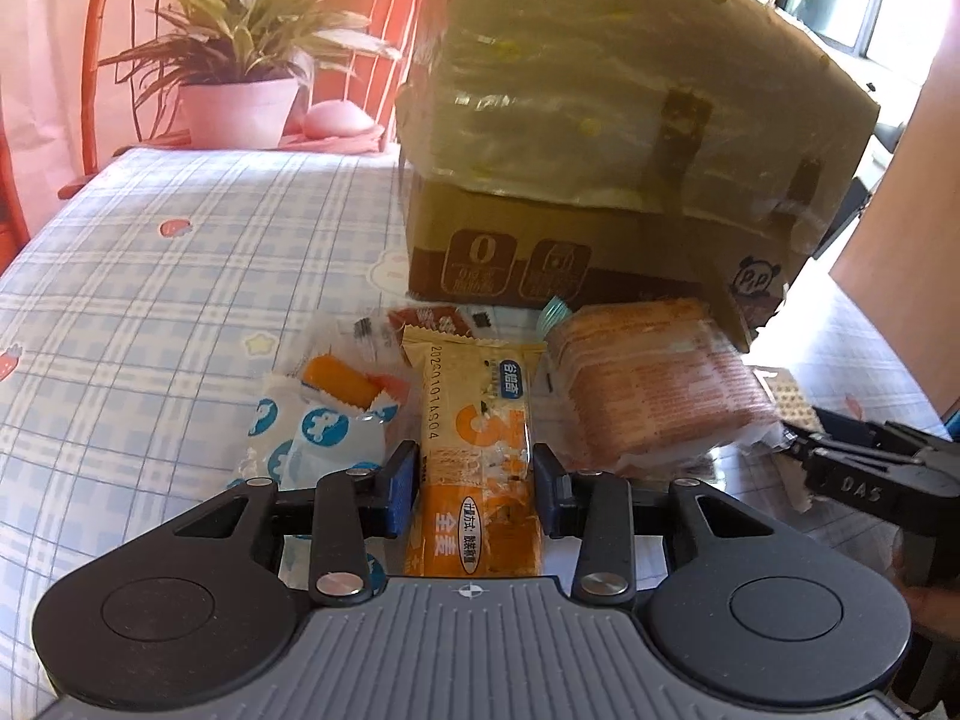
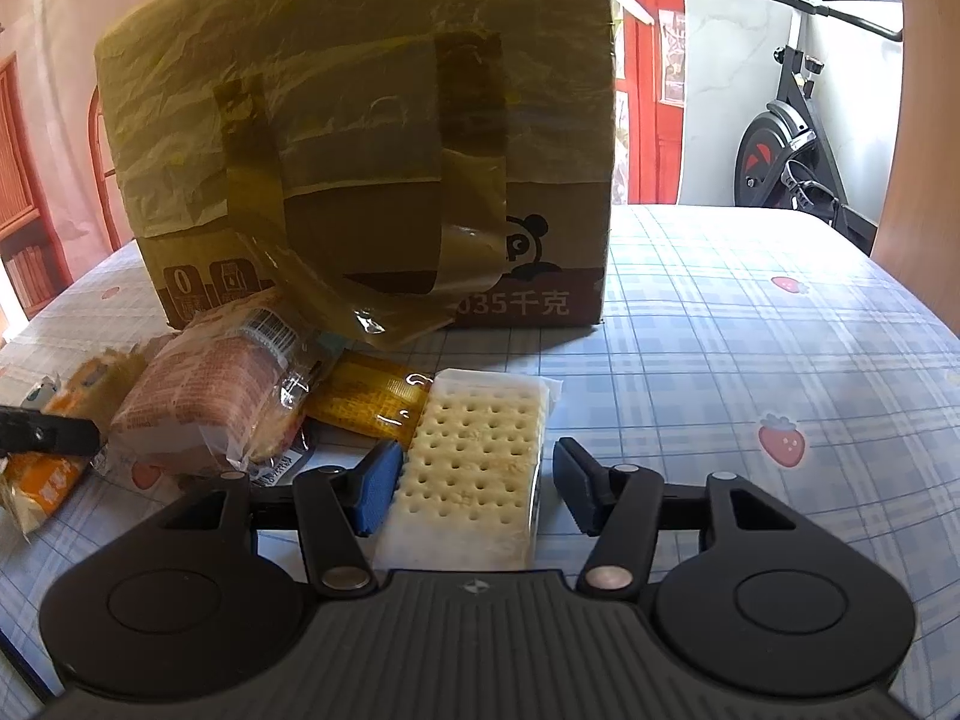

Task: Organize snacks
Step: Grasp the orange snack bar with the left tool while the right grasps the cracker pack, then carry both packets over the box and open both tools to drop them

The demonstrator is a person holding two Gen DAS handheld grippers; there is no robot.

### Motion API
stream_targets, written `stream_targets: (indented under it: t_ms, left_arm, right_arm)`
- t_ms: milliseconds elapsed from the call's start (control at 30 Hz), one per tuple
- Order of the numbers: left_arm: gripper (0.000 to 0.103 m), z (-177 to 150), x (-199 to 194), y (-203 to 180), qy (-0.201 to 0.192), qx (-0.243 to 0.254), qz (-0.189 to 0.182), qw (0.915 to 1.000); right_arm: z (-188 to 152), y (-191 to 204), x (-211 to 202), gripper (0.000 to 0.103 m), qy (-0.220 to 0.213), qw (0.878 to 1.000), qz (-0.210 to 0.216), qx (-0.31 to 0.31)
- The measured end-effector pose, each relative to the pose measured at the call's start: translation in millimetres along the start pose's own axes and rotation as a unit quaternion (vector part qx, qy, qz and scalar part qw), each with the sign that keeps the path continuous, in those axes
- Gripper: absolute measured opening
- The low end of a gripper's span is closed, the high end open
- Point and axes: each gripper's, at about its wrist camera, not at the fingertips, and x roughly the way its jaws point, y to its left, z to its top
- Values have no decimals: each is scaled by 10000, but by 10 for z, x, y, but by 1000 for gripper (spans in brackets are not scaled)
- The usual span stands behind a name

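We observed the left tongs (image 1: 474, 489) straddling a long orange-and-yellow plastic snack bar wrapper (image 1: 474, 450), with both blue pads (image 1: 401, 489) at the wrapper's edges; we could not tell whether they were pressing it or merely beside it. The bar lay flat on the surface, a table covered in a blue-and-white checked cloth with strawberry prints (image 1: 150, 276).

We observed the right tongs (image 2: 477, 489) parted around a clear-wrapped white perforated cracker pack (image 2: 474, 474). The left pad (image 2: 378, 495) touched the pack's edge, while the right pad stood apart from it. The pack lay flat on the surface.

We recorded the other snacks as follows:
- A clear-wrapped pink-and-orange printed cake pack (image 1: 654, 390) lay just beside the bar, leaning toward the box.
- A small white-and-blue printed packet (image 1: 312, 426) lay on the bar's other side, with an orange candy in a clear wrapper (image 1: 336, 384) touching it.
- A flat yellow foil sachet (image 2: 372, 402) lay between the cake pack and the cracker pack.

A brown cardboard box lined with yellowish plastic film (image 2: 372, 138) stood upright behind the snacks. A potted green plant (image 1: 240, 66) stood at the far edge.
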Motion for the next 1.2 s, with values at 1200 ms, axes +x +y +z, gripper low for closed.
stream_targets:
  t_ms: [1200]
  left_arm:
    - [42,1021,-970,-331,-1716,142,-675,9827]
  right_arm:
    - [1208,-162,-1093,49,-2019,9787,289,235]
